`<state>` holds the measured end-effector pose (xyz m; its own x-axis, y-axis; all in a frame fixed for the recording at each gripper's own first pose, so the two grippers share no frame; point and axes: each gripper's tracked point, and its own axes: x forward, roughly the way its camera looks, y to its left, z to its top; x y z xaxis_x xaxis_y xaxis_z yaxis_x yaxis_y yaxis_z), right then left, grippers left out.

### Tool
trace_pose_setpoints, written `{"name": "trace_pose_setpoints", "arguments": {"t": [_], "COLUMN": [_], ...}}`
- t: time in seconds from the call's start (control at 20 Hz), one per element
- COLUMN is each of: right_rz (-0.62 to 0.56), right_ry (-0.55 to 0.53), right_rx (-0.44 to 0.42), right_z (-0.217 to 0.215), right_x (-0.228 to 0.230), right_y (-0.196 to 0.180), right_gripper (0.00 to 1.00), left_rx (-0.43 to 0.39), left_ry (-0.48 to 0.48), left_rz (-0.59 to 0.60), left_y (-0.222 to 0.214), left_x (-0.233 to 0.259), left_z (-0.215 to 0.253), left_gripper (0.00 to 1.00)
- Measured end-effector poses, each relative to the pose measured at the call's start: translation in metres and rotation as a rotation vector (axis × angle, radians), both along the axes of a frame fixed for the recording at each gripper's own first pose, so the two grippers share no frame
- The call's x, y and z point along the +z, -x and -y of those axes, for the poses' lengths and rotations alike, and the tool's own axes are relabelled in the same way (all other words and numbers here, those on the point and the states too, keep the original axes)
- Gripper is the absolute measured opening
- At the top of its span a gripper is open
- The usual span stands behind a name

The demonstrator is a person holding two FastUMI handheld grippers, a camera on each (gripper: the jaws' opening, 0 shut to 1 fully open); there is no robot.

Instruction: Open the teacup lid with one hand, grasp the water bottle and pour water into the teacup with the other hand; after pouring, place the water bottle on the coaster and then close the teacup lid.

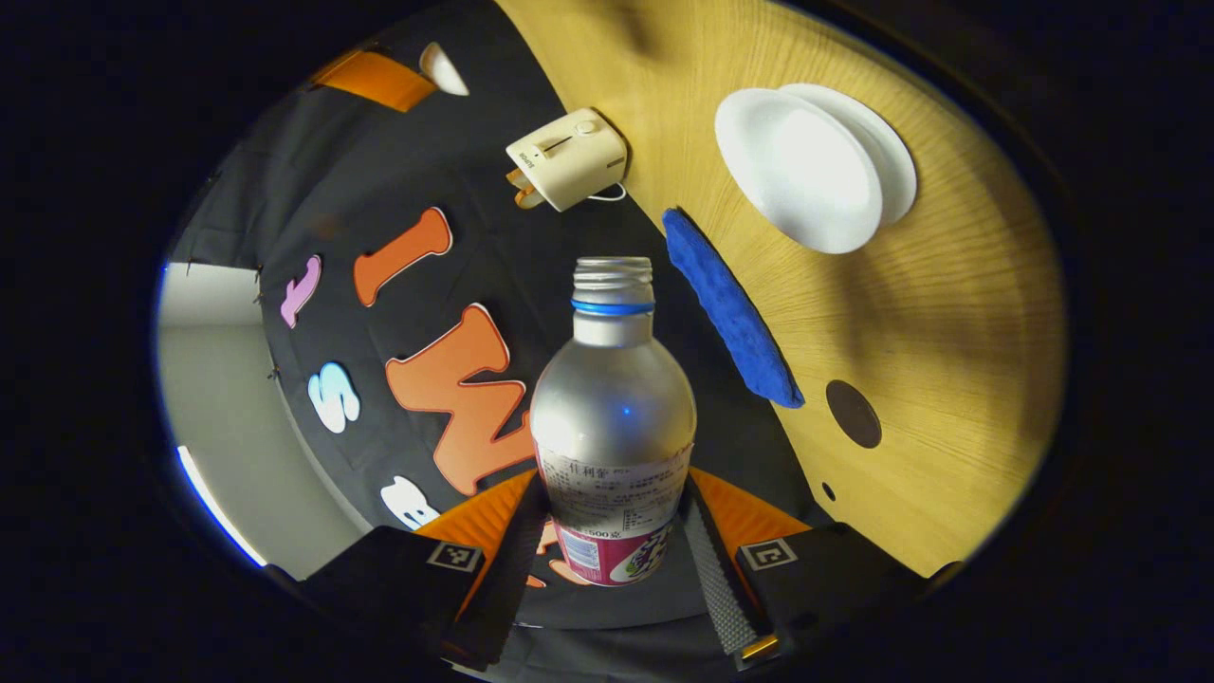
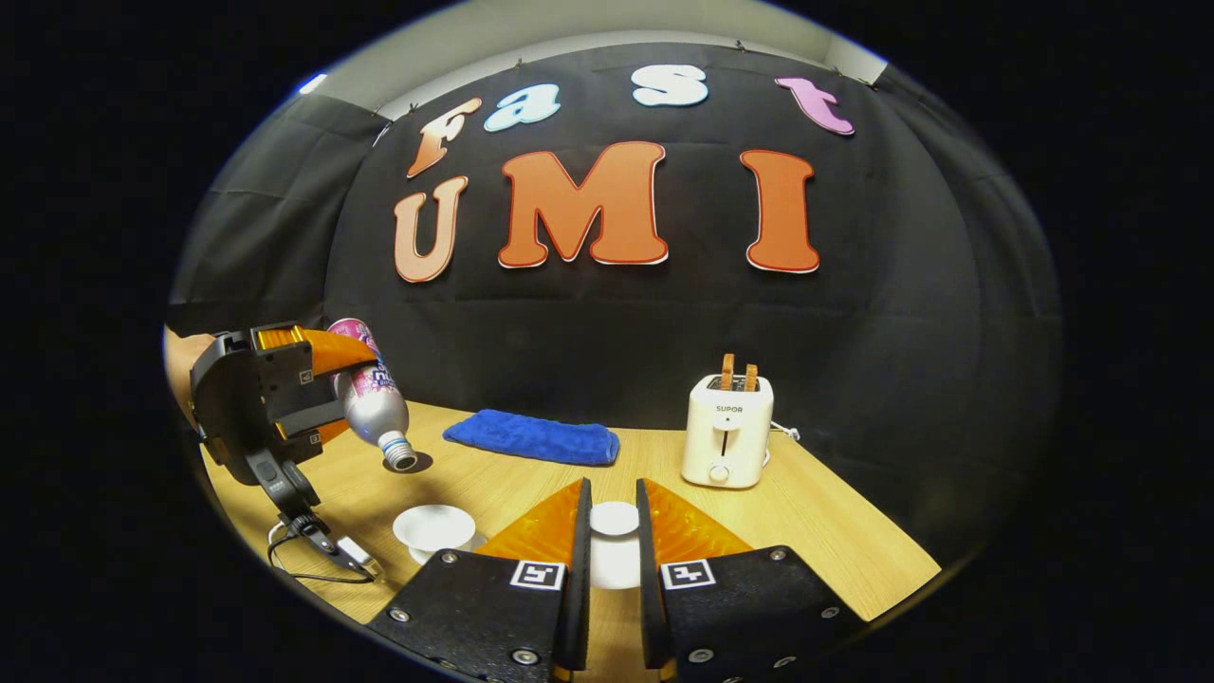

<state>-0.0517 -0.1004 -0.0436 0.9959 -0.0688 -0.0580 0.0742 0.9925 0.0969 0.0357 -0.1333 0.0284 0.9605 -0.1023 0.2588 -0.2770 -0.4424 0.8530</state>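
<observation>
Bottle (image 1: 613, 417) clamped between left gripper (image 1: 615, 560) fingers, uncapped, tilted mouth-down above teacup (image 2: 433, 527) on tabletop (image 2: 806, 531). Right gripper (image 2: 612, 531) nearly closed on teacup lid (image 2: 614, 519), held off the cup to its right. Coaster (image 1: 853, 414) just beyond the bottle mouth. Blue cloth (image 2: 533, 437) and toaster (image 2: 727, 430) further ahead.

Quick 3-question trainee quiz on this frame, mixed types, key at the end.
1. True or false: the left tool holds the bottle upright.
2. What lies on the table left of the toaster in the right gripper view? A towel; B sponge; C plate.
3. Fill in: the right tool grips the ___.
Key: 1 false, it tilts mouth down; 2 A; 3 lid.
</observation>
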Motion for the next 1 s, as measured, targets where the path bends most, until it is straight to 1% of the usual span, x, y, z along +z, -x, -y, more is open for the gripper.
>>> {"name": "trace_pose_setpoints", "arguments": {"t": [0.05,0.1,0.15,0.2,0.25,0.3,0.35,0.4,0.55,0.6,0.7,0.8,0.85,0.9,0.95,1.0], "right_rz": [0.000,0.000,0.002,0.001,0.002,0.000,0.001,0.001,0.004,0.007,0.011,0.013,0.015,0.018,0.022,0.022], "right_ry": [0.006,0.013,0.018,0.021,0.023,0.025,0.029,0.030,0.025,0.025,0.031,0.031,0.031,0.034,0.036,0.038], "right_rx": [0.005,0.009,0.012,0.017,0.022,0.027,0.029,0.028,0.043,0.045,0.048,0.059,0.063,0.072,0.076,0.082], "right_z": [-0.002,-0.004,-0.007,-0.009,-0.012,-0.015,-0.017,-0.018,-0.027,-0.029,-0.035,-0.042,-0.047,-0.052,-0.057,-0.061], "right_x": [0.001,0.002,0.004,0.005,0.007,0.007,0.009,0.010,0.017,0.020,0.025,0.029,0.032,0.034,0.035,0.037], "right_y": [-0.001,-0.002,-0.003,-0.004,-0.005,-0.007,-0.007,-0.009,-0.015,-0.017,-0.020,-0.023,-0.024,-0.026,-0.028,-0.030], "right_gripper": [0.23,0.23,0.23,0.23,0.23,0.23,0.23,0.23,0.23,0.23,0.23,0.23,0.23,0.23,0.23,0.23], "left_rx": [-0.016,-0.025,-0.046,-0.059,-0.072,-0.079,-0.086,-0.104,-0.157,-0.174,-0.201,-0.230,-0.247,-0.263,-0.273,-0.287], "left_ry": [0.032,0.076,0.129,0.192,0.259,0.323,0.385,0.443,0.574,0.621,0.727,0.818,0.862,0.900,0.942,0.984], "left_rz": [-0.002,0.004,0.001,-0.001,-0.004,-0.004,0.005,0.017,0.076,0.097,0.125,0.143,0.164,0.163,0.179,0.183], "left_y": [-0.001,-0.001,0.000,0.000,0.000,0.001,0.003,0.004,0.012,0.015,0.021,0.024,0.027,0.027,0.029,0.029], "left_x": [0.001,0.002,0.003,0.005,0.006,0.009,0.012,0.017,0.034,0.037,0.047,0.051,0.054,0.053,0.054,0.054], "left_z": [0.000,-0.003,-0.004,-0.007,-0.010,-0.016,-0.021,-0.025,-0.036,-0.043,-0.057,-0.066,-0.072,-0.074,-0.080,-0.083], "left_gripper": [0.83,0.80,0.83,0.83,0.79,0.79,0.83,0.83,0.83,0.87,0.83,0.83,0.79,0.79,0.83,0.79]}}
